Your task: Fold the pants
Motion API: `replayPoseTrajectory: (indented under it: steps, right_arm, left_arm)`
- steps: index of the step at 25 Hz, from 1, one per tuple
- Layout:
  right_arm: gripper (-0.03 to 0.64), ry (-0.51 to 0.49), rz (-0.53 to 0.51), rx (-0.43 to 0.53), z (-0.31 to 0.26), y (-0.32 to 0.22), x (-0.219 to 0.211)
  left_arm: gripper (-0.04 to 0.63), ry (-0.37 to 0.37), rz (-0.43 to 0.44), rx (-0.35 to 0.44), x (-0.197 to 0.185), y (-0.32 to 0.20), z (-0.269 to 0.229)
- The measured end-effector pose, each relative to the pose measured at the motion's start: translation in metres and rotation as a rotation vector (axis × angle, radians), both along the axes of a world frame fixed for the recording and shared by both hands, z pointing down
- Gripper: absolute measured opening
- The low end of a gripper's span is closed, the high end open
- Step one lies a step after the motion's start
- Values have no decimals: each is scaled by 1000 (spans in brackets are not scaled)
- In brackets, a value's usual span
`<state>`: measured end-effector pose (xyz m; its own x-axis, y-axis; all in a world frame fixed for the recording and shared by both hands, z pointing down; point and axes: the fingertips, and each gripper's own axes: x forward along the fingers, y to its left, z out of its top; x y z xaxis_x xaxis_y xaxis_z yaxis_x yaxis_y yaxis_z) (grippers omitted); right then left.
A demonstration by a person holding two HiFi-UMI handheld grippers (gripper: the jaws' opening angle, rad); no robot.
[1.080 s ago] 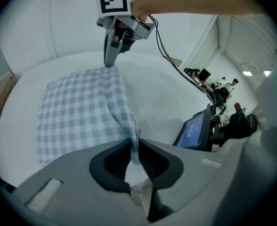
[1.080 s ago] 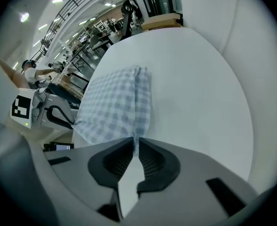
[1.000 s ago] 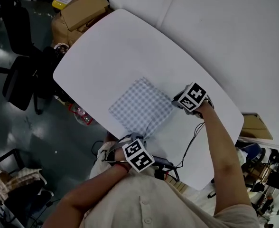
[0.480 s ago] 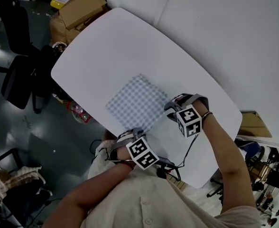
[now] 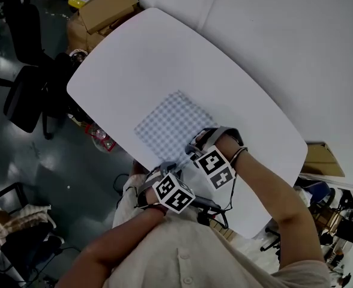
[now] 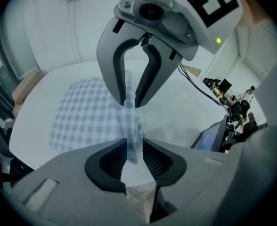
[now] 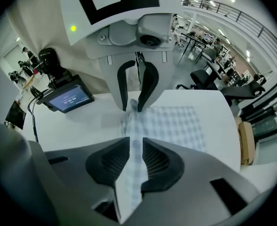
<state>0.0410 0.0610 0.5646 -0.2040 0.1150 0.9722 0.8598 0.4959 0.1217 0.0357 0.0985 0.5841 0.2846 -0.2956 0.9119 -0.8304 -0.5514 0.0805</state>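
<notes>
The blue-and-white checked pants (image 5: 169,123) lie as a folded square on the white table (image 5: 134,53), with one corner drawn out towards me. My left gripper (image 5: 164,168) is at that near corner, its jaws (image 6: 134,157) shut on a strip of the cloth (image 6: 129,121); they have just been opening a little. My right gripper (image 5: 196,150) stands right beside it, facing it. Its jaws (image 7: 134,161) have just been closing and are shut on the same strip (image 7: 131,140). Each gripper view shows the other gripper (image 6: 131,98) (image 7: 134,105) pinching the cloth just ahead.
A small screen device (image 7: 65,98) with cables lies at the table's near edge by my body. Office chairs (image 5: 23,101) and cardboard boxes (image 5: 104,11) stand on the floor to the left. A white wall (image 5: 284,35) runs along the far right.
My right gripper has swung from the pants' right corner in towards the near edge, rolling over, and now sits next to the left gripper. The left gripper has stayed in place.
</notes>
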Motion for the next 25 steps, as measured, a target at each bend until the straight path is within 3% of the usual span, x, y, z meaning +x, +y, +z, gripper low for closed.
replayPoseTrajectory:
  steps: [7,12,14,17,21,23,25]
  right_arm:
    - [31,23,-16,118,22,7,7]
    - [31,-111,-47,141,22,12,17]
    - [29,-123,-63,145,31,14,27]
    - [31,-121,-65,155,41,14,43]
    - [31,-192,0,157,33,9,50]
    - [31,-219,56,152,29,9,57]
    - [31,-217,137,139,26,10,67]
  left_arm:
    - [91,-30,-15,-11,-2,1,15]
    - [91,-46,96,2,15,14,16]
    - [91,4,129,-20,28,22,21]
    - [86,144,147,-35,49,27,12]
    - [72,339,83,-25,52,20,-25]
    - [72,360,68,-29,37,17,-33]
    - [72,322,87,-33,18,14,-31]
